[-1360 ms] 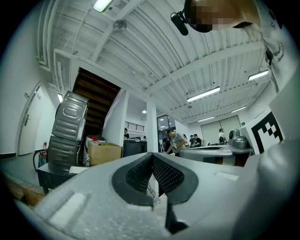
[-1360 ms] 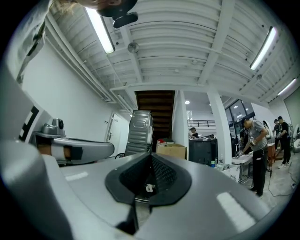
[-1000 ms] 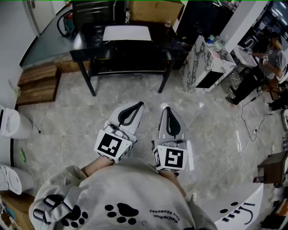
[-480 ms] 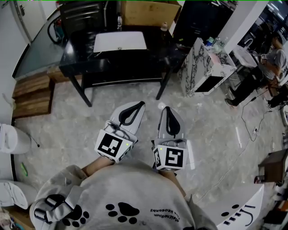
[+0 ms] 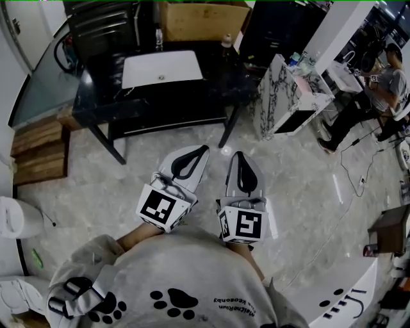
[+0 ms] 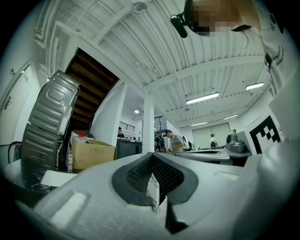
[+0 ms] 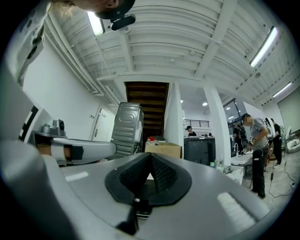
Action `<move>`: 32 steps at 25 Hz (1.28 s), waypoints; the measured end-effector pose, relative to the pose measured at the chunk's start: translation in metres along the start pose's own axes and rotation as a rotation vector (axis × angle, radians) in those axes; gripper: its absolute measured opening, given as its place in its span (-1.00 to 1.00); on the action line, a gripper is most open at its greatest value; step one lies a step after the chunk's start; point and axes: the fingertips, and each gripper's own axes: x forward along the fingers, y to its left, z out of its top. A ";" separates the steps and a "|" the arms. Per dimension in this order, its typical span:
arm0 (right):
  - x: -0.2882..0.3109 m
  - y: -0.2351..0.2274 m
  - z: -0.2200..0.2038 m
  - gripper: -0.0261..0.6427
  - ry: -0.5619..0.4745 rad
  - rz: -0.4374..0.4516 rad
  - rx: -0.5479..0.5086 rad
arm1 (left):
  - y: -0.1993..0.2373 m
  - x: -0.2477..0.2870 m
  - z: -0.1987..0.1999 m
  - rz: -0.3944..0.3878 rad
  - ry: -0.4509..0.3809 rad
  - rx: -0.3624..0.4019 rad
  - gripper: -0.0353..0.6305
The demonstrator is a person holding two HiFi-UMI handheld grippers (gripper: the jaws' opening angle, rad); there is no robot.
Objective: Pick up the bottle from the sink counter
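Head view looking steeply down: a person in a grey sweatshirt holds two grey grippers side by side close to the chest, both pointing forward over a marble floor point(image 5: 115, 186). The left gripper point(image 5: 190, 155) has its jaws pressed together with nothing between them. The right gripper point(image 5: 239, 168) is likewise closed and empty; each gripper view shows only its own dark pads meeting at the tip.

Ahead, well apart from both grippers, stands a black sink counter point(image 5: 211, 90) with a white basin point(image 5: 161, 67) set in it. A clear bottle point(image 5: 158, 37) stands upright at the back edge behind the basin, and a second bottle point(image 5: 225, 42) stands further right along the same edge, in front of a cardboard box point(image 5: 198, 19). Which of the two the task means cannot be told.

The step in hand appears to be the approach; no pickup has begun. The next move likely calls for closing the gap to the counter, opening one gripper's jaws, reaching over the basin and setting the pads either side of a bottle without tipping it
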 end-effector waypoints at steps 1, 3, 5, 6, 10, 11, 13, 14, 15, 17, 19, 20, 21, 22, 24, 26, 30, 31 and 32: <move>0.004 0.000 -0.001 -0.92 0.000 -0.003 0.000 | 0.003 0.002 -0.001 -0.004 0.003 -0.004 -0.90; 0.011 0.002 -0.002 -0.92 0.002 -0.008 0.000 | 0.009 0.006 -0.001 -0.013 0.005 -0.011 -0.90; 0.017 0.004 -0.003 -0.92 0.007 -0.009 -0.004 | 0.015 0.009 -0.003 -0.016 0.009 -0.017 -0.90; 0.021 0.006 -0.004 -0.92 0.009 -0.008 -0.006 | 0.018 0.010 -0.004 -0.016 0.011 -0.021 -0.90; 0.030 0.006 -0.008 -0.92 0.021 -0.010 -0.002 | 0.027 0.014 -0.010 -0.017 0.020 -0.034 -0.90; 0.031 0.006 -0.009 -0.92 0.023 -0.010 -0.004 | 0.028 0.015 -0.012 -0.016 0.021 -0.037 -0.90; 0.034 0.005 -0.013 -0.92 0.027 -0.009 -0.002 | 0.032 0.017 -0.015 -0.011 0.023 -0.040 -0.90; 0.036 0.005 -0.014 -0.92 0.028 -0.007 -0.002 | 0.033 0.018 -0.016 -0.009 0.024 -0.041 -0.90; 0.038 0.004 -0.015 -0.92 0.028 -0.003 -0.003 | 0.035 0.019 -0.017 -0.007 0.024 -0.042 -0.90; 0.045 0.004 -0.016 -0.92 0.026 0.006 -0.003 | 0.040 0.022 -0.018 0.002 0.023 -0.041 -0.90; 0.053 0.005 -0.018 -0.92 0.024 0.018 0.002 | 0.047 0.025 -0.020 0.016 0.026 -0.041 -0.90; 0.057 0.004 -0.019 -0.92 0.023 0.026 0.004 | 0.050 0.027 -0.021 0.022 0.027 -0.040 -0.90; 0.062 0.003 -0.020 -0.92 0.023 0.034 0.004 | 0.053 0.030 -0.022 0.029 0.027 -0.040 -0.90; 0.067 0.002 -0.021 -0.92 0.023 0.043 0.004 | 0.056 0.033 -0.023 0.034 0.028 -0.040 -0.90; 0.079 -0.001 -0.023 -0.92 0.020 0.058 0.002 | 0.063 0.041 -0.026 0.044 0.031 -0.041 -0.90; 0.093 -0.006 -0.027 -0.92 0.019 0.070 0.005 | 0.072 0.052 -0.030 0.055 0.035 -0.041 -0.90; 0.124 -0.023 -0.036 -0.92 0.028 0.098 0.002 | 0.087 0.082 -0.037 0.078 0.035 -0.045 -0.90; 0.132 -0.029 -0.038 -0.92 0.030 0.104 -0.002 | 0.091 0.091 -0.039 0.082 0.034 -0.045 -0.90; 0.141 -0.036 -0.040 -0.92 0.032 0.109 -0.003 | 0.094 0.101 -0.041 0.085 0.033 -0.046 -0.90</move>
